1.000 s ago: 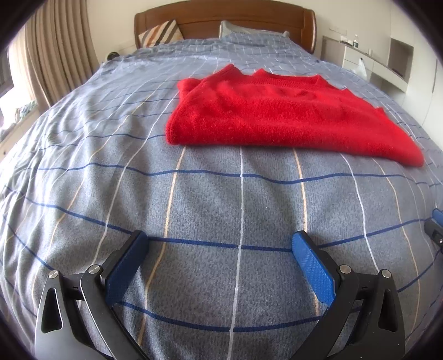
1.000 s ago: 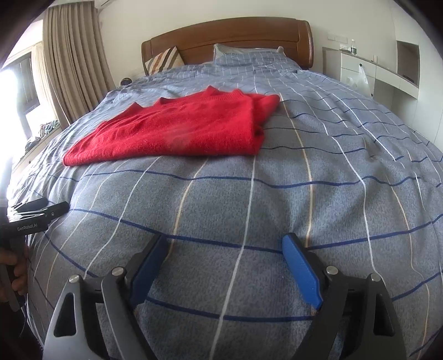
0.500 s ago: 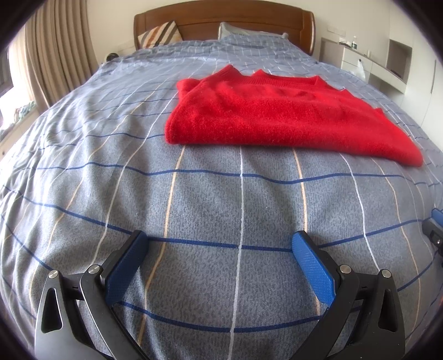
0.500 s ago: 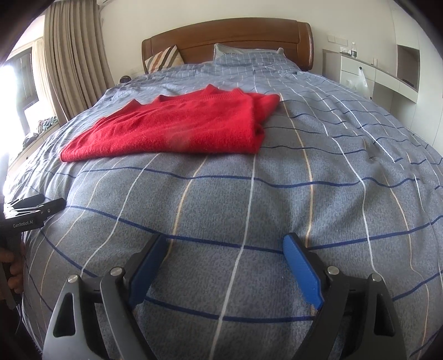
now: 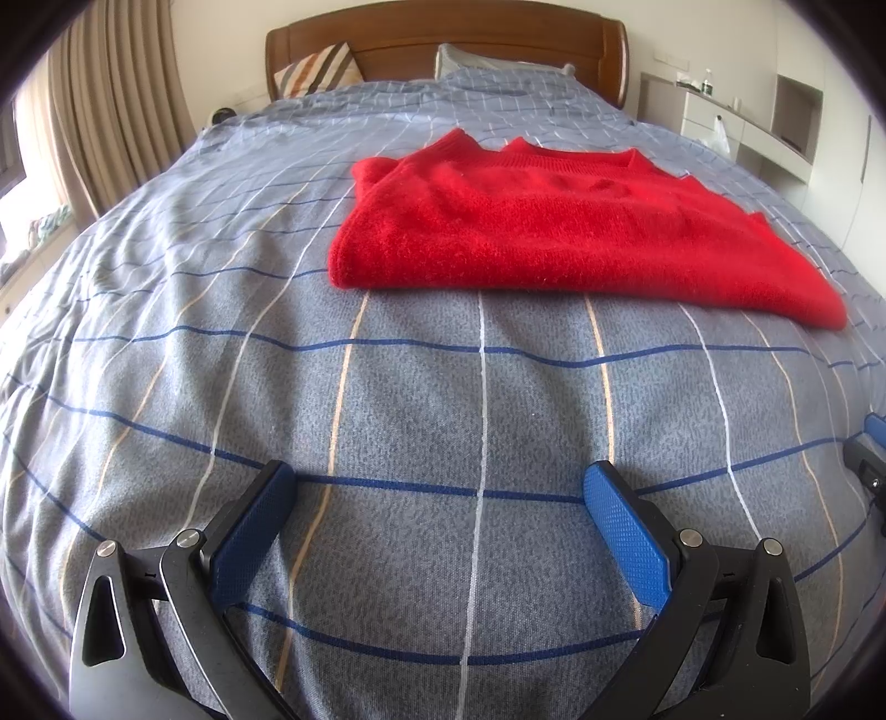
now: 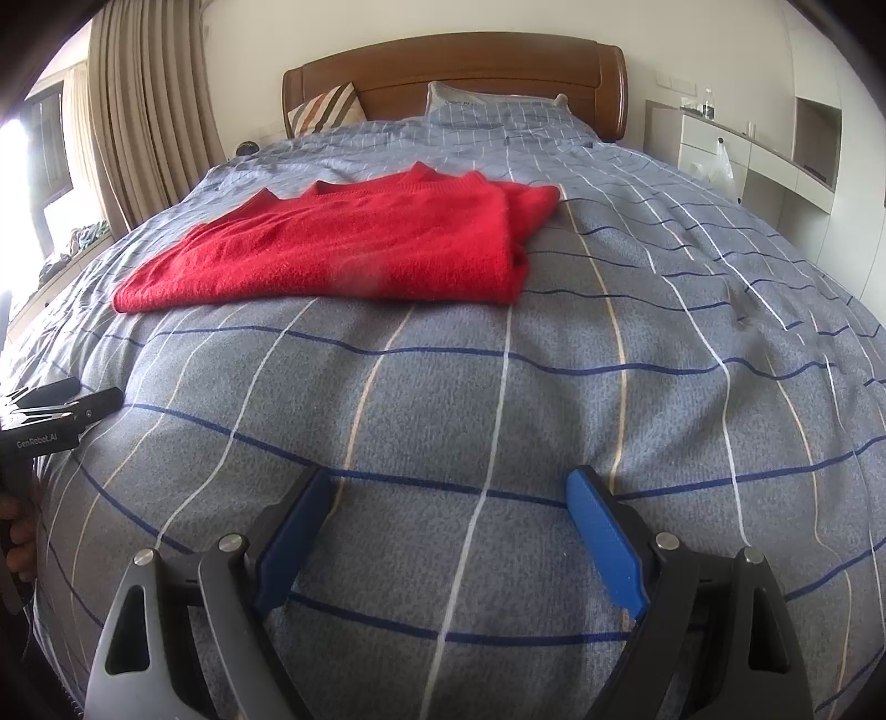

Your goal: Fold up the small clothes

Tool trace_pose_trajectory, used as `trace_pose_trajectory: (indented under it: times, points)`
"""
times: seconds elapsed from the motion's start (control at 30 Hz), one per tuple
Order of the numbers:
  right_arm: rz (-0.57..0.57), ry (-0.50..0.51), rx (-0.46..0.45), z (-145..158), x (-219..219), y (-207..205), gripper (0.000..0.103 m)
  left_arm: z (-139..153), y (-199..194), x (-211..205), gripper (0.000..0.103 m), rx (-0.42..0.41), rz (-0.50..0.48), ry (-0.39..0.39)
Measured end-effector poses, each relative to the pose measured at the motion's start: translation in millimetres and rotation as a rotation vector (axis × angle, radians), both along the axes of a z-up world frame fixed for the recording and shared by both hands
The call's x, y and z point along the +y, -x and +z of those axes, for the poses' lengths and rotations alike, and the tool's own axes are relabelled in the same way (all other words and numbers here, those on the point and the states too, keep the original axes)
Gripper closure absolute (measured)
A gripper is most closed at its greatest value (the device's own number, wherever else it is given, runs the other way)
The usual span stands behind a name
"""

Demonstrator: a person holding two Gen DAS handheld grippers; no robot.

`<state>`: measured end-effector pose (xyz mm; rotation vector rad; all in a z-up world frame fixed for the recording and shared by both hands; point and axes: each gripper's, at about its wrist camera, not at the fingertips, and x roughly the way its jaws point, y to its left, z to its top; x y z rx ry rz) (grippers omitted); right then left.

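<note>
A red knitted sweater (image 5: pixel 554 232) lies folded flat on the grey checked bedspread (image 5: pixel 443 399), past the middle of the bed. It also shows in the right wrist view (image 6: pixel 354 249). My left gripper (image 5: pixel 440 482) is open and empty, held low over the bedspread short of the sweater's near edge. My right gripper (image 6: pixel 448 487) is open and empty too, near the bed's front, with the sweater ahead to its left. The left gripper's body (image 6: pixel 50 421) shows at the left edge of the right wrist view.
A wooden headboard (image 5: pixel 443 33) with a striped cushion (image 5: pixel 318 69) and a pillow (image 5: pixel 487 61) stands at the far end. Curtains (image 5: pixel 111 111) hang at the left. A white desk unit (image 5: pixel 736 127) stands to the right of the bed.
Both grippers have stayed open and almost still. The right wrist view has shifted slightly, so the sweater sits a little lower in it.
</note>
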<state>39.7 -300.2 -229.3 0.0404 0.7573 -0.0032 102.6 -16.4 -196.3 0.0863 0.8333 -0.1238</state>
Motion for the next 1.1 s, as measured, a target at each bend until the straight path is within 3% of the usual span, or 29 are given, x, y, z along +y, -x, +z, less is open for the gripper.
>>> trace_pose_trajectory:
  times: [0.23, 1.1]
  points:
    - [-0.025, 0.047, 0.034, 0.7, 6.6, -3.7, 0.014, -1.3, 1.3, -1.6, 0.000, -0.008, 0.000, -0.013]
    - [-0.035, 0.061, 0.043, 0.9, 6.8, -4.7, 0.011, -1.4, 2.2, -3.3, 0.001, -0.010, 0.001, -0.014]
